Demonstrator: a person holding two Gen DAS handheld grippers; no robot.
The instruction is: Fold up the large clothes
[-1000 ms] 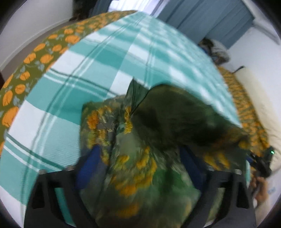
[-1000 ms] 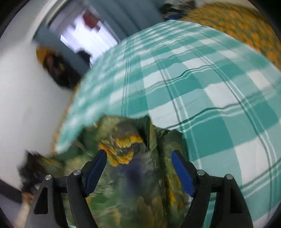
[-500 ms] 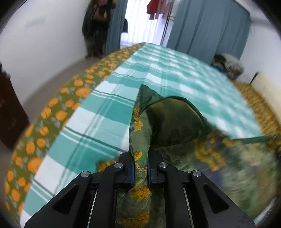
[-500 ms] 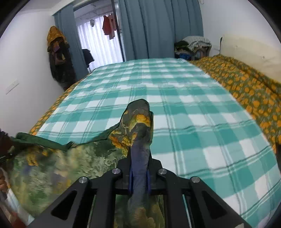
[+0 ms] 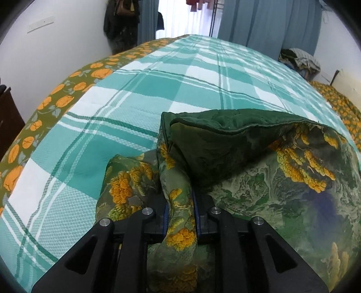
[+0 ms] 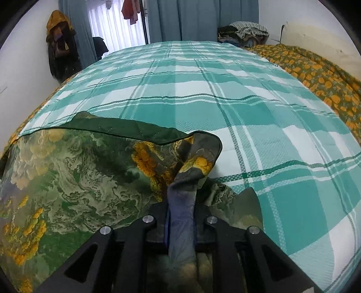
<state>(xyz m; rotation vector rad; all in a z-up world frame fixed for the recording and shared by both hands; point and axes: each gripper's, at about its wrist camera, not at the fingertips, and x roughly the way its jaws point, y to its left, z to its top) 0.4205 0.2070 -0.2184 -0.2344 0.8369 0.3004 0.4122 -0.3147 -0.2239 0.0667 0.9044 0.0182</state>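
Observation:
A large green garment (image 5: 259,171) with orange flower print and a plain dark green lining lies at the near edge of the bed. My left gripper (image 5: 180,214) is shut on its left corner, the cloth bunched between the jaws. My right gripper (image 6: 181,216) is shut on the right corner of the same garment (image 6: 79,171). The top hem stretches between the two grippers and folds over, showing the lining. The fingertips are hidden by cloth.
The bed is covered by a teal and white plaid blanket (image 6: 225,90) over an orange-flowered sheet (image 5: 56,99). Blue curtains (image 6: 198,20) and hanging clothes stand beyond the bed. A clothes pile (image 6: 246,29) sits at the far right corner. A cream headboard (image 6: 320,38) is on the right.
Both grippers closed on the garment's corners a second ago and lifted it. Since half a second ago the garment has spread wider between them and sits lower over the blanket.

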